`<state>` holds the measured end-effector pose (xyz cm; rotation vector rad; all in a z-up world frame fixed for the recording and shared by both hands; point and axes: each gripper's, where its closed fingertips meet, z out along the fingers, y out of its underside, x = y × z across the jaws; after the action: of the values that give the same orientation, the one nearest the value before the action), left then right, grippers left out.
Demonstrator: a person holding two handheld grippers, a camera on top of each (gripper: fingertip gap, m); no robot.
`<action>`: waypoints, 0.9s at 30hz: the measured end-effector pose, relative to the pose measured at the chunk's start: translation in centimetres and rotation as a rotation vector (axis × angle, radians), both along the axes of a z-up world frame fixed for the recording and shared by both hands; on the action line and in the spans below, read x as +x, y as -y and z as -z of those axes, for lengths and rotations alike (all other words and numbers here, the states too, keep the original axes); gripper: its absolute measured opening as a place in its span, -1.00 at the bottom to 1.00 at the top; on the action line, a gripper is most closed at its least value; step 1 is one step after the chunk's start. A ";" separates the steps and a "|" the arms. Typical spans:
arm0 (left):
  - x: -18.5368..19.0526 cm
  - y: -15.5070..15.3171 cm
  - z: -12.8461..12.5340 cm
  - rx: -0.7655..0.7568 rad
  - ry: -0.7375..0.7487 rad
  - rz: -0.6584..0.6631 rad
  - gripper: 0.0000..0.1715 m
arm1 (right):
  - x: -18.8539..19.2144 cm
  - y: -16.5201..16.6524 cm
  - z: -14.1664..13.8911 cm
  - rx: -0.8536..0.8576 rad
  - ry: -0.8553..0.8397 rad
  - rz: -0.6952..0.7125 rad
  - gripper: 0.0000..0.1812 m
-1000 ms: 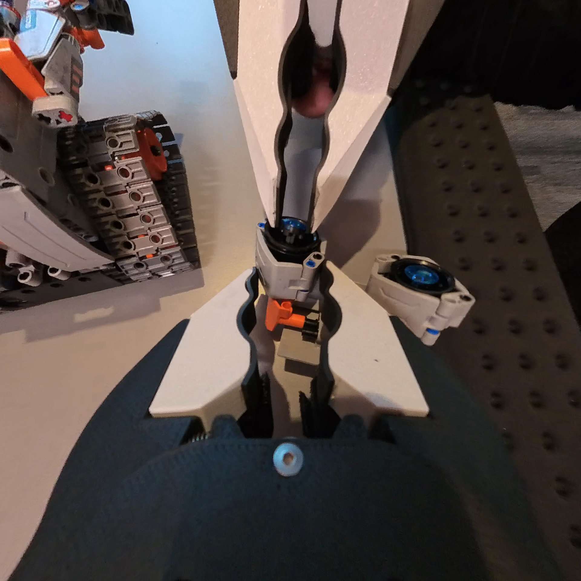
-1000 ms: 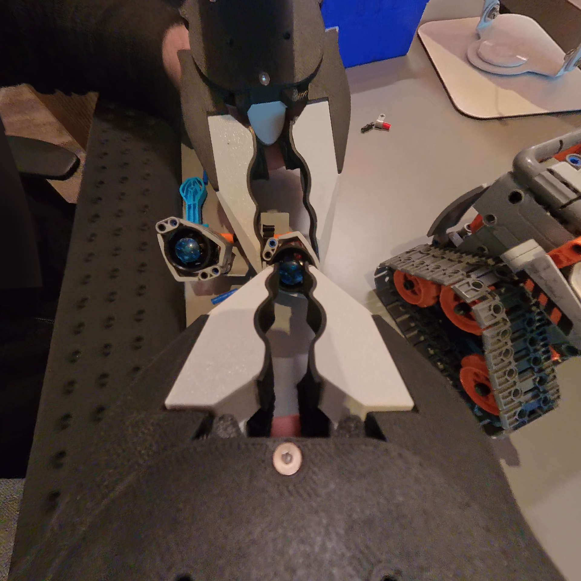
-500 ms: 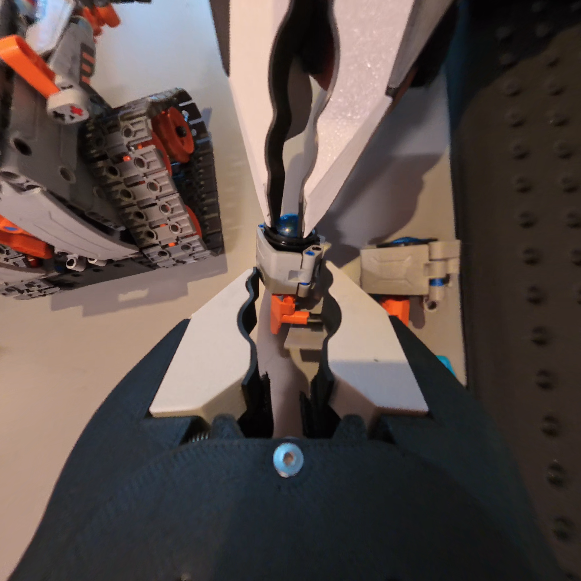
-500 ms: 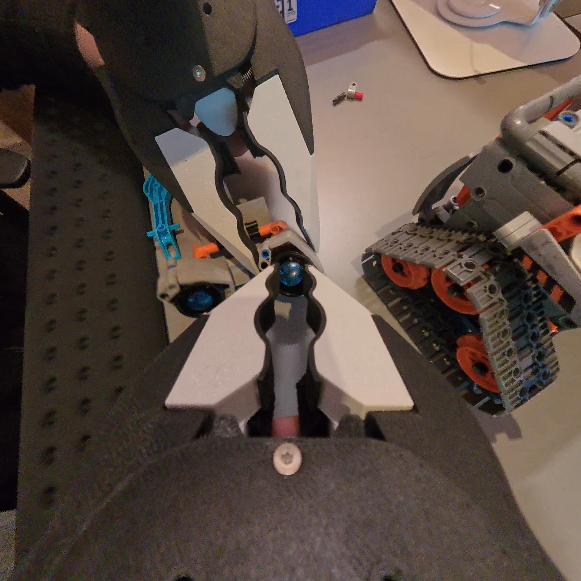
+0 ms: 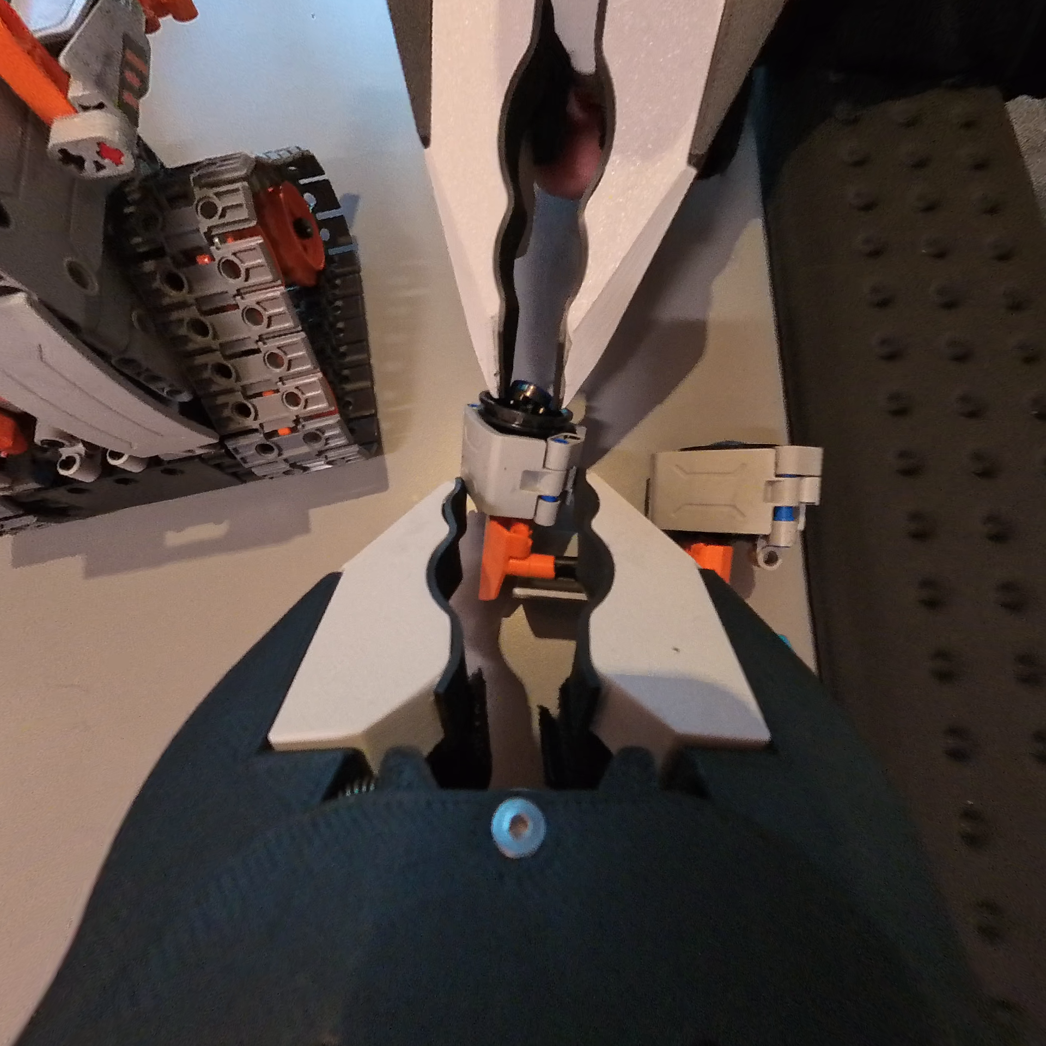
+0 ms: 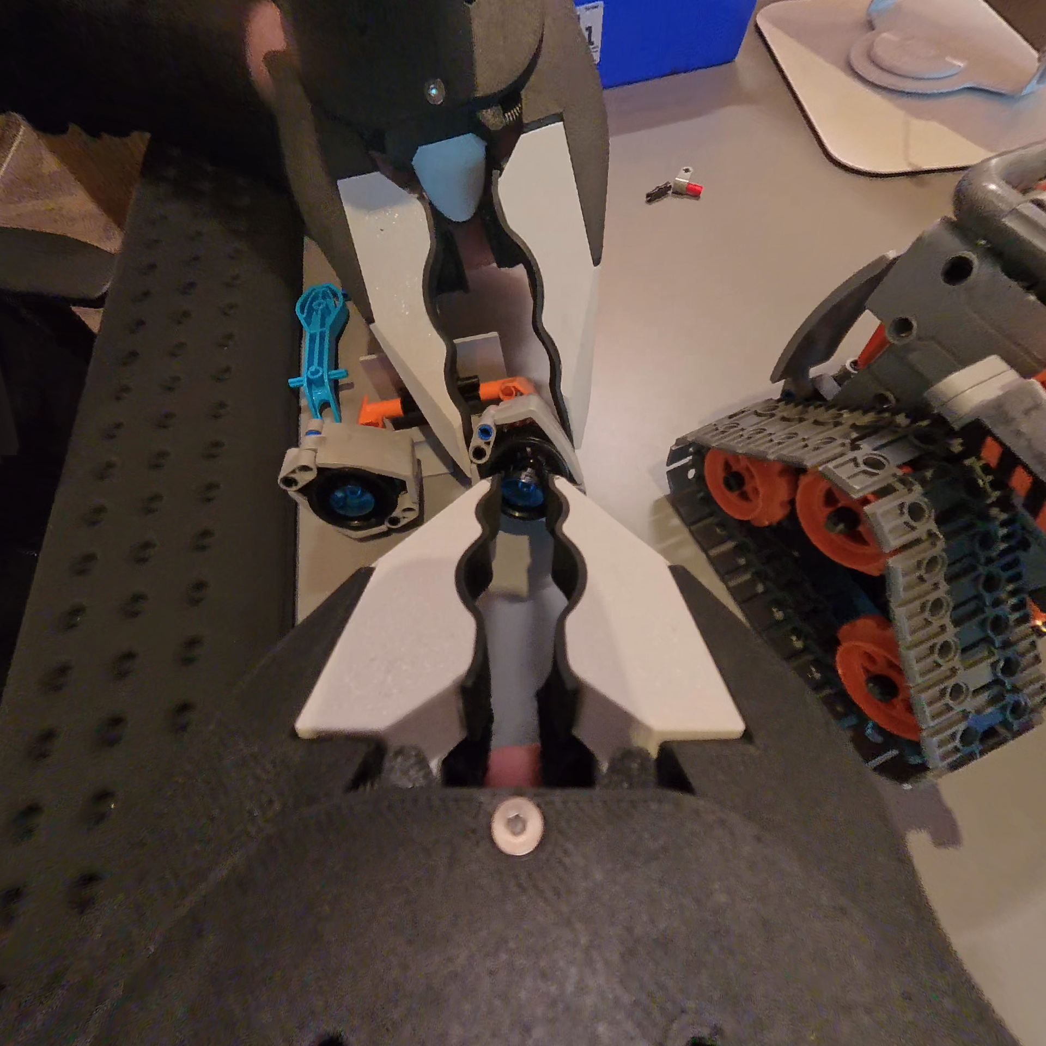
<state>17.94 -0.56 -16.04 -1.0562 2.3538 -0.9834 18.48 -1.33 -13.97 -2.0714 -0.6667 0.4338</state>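
Between both jaws, grey housing (image 5: 509,464), clamped

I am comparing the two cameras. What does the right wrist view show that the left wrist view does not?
Only the right view: a teal part, a blue box, a small red-tipped pin and a white pad.
Only the left view: an orange connector under the held module.
Both: the left gripper, the right gripper, the grey module between them, a second module and the tracked vehicle.
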 end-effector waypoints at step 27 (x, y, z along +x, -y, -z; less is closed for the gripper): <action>-1.0 1.1 0.4 0.090 -0.037 0.162 -0.59 | -1.3 1.2 0.6 0.202 0.605 -0.231 -0.87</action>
<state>16.94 -1.62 -16.42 -0.8686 2.5212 -0.9098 17.19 -2.57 -14.57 -1.9342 -1.2573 -0.1494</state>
